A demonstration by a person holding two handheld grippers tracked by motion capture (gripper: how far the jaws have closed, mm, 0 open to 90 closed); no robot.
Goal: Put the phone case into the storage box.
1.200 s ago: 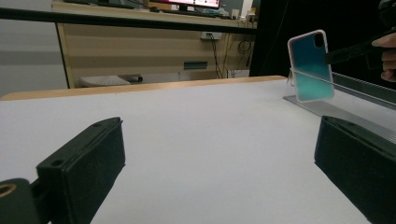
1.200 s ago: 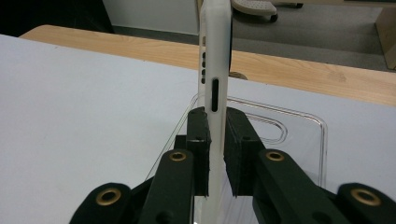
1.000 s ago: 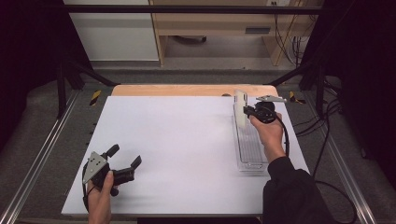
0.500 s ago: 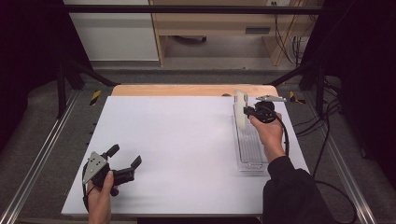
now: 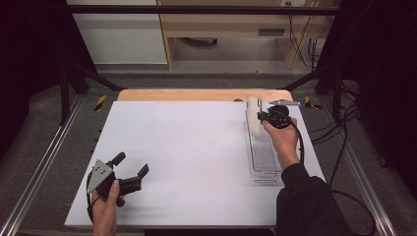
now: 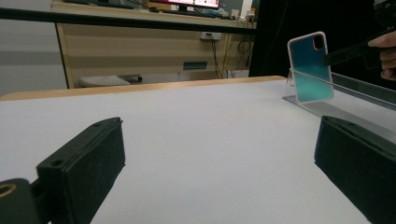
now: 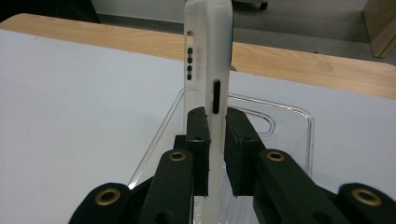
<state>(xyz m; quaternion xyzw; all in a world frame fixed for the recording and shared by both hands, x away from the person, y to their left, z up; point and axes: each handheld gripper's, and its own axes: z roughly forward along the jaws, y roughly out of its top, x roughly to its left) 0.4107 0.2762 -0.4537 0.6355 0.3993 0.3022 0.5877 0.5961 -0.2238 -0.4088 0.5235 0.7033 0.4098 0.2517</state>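
We find the right gripper (image 7: 214,135) pinching a translucent phone case (image 7: 208,60) upright over the clear tray's (image 5: 263,169) far end near the table's (image 5: 196,162) right edge, not yet released; left gripper (image 5: 132,169) idle, spread.

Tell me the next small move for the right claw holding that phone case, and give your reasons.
Probably lower it a little into the clear tray. The right claw is shut on the white-edged phone case, held upright on edge over the tray's far end, and it appears not yet to rest in it. The left claw sits open and far off, so it does not hinder.
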